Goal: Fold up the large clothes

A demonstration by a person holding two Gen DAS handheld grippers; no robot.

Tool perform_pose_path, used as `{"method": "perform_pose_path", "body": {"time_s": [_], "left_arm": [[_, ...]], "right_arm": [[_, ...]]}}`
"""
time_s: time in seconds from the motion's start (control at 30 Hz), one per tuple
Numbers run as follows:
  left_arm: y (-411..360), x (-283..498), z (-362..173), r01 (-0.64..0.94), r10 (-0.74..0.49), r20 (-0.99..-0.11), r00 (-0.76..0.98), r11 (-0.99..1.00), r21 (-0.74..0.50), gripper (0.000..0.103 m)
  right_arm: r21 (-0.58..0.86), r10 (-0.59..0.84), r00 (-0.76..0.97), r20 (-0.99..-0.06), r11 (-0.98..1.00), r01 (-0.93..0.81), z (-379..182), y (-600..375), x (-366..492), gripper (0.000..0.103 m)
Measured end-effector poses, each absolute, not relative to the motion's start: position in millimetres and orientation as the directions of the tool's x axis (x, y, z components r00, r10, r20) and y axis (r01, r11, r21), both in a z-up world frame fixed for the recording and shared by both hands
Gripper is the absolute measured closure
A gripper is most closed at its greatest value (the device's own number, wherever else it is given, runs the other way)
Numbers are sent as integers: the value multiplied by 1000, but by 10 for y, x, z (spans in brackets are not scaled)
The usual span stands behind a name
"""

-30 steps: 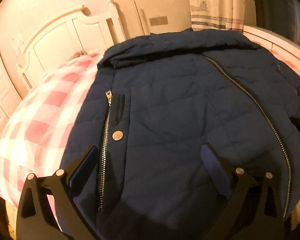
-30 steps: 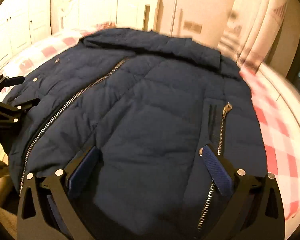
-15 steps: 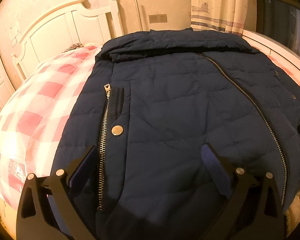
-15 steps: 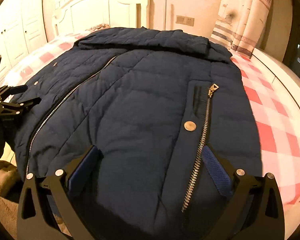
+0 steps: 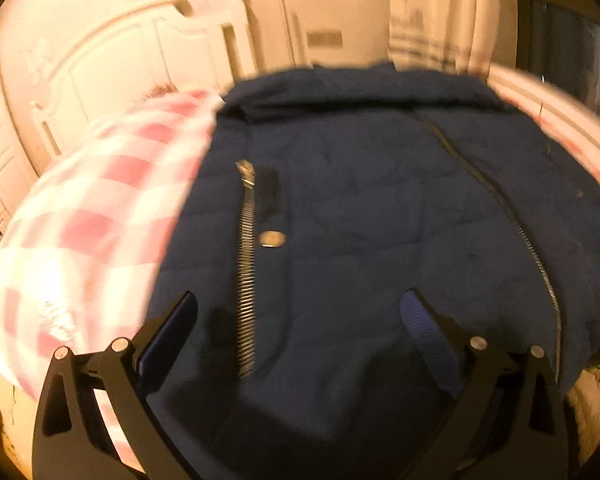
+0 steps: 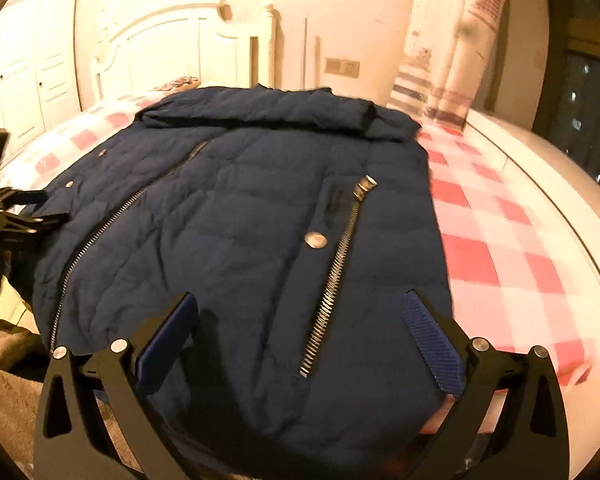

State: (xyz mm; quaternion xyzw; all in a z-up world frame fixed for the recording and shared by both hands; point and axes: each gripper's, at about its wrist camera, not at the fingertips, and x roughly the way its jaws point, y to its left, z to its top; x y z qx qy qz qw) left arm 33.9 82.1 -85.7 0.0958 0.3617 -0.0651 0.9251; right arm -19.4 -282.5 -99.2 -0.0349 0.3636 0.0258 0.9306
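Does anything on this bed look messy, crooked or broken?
Nothing stands out. The navy jacket lies spread flat and zipped on the pink checked bedsheet, its hem hanging slightly over the near edge. Both grippers, left and right, are open above it.

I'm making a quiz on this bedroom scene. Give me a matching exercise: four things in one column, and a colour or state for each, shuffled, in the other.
Things:
1. jacket
2. bedsheet
3. headboard
4. right gripper

Descriptions:
A. white, carved
B. open, holding nothing
C. navy, quilted, laid flat
D. red and white checks

Pairs: 1-C, 2-D, 3-A, 4-B
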Motion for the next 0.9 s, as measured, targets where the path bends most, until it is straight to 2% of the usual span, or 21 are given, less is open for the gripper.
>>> {"method": "perform_pose_path", "body": {"time_s": [0.1, 0.2, 0.3, 0.37, 0.43, 0.57, 0.63, 0.77, 0.9], "left_arm": [[969, 260, -1015, 180, 2, -696, 718, 966, 188, 2], [1168, 220, -1058, 180, -71, -699, 711, 980, 84, 2], [1155, 217, -1036, 188, -65, -695, 716, 977, 102, 2], [1105, 234, -1031, 187, -53, -694, 718, 975, 118, 2], [1111, 230, -1008, 187, -54, -698, 714, 976, 115, 2], [1334, 104, -921, 123, -15, -670, 742, 986, 115, 2], [1521, 107, -936, 76, 2, -670, 742, 993, 86, 2], [1790, 161, -1040, 50, -64, -714, 698, 998, -40, 2], [1749, 77, -1068, 84, -88, -714, 695, 996, -41, 3]], "right_arm": [[37, 86, 742, -665, 996, -82, -1112, -2997, -289, 5], [1, 53, 746, -664, 998, -70, -1054, -2972, -342, 5], [1, 26, 777, -629, 999, -32, -963, -3037, -404, 5], [-4, 3, 747, -664, 1000, -7, -1052, -3110, -365, 5], [76, 56, 744, -666, 997, -7, -1108, -3228, -382, 5], [49, 34, 721, -692, 999, 0, -1100, -3263, -519, 5], [68, 49, 712, -700, 998, -2, -1137, -3308, -632, 5], [190, 126, 701, -702, 982, 13, -1273, -3442, -712, 5], [257, 208, 670, -713, 966, -26, -1419, -3357, -671, 7]]}}
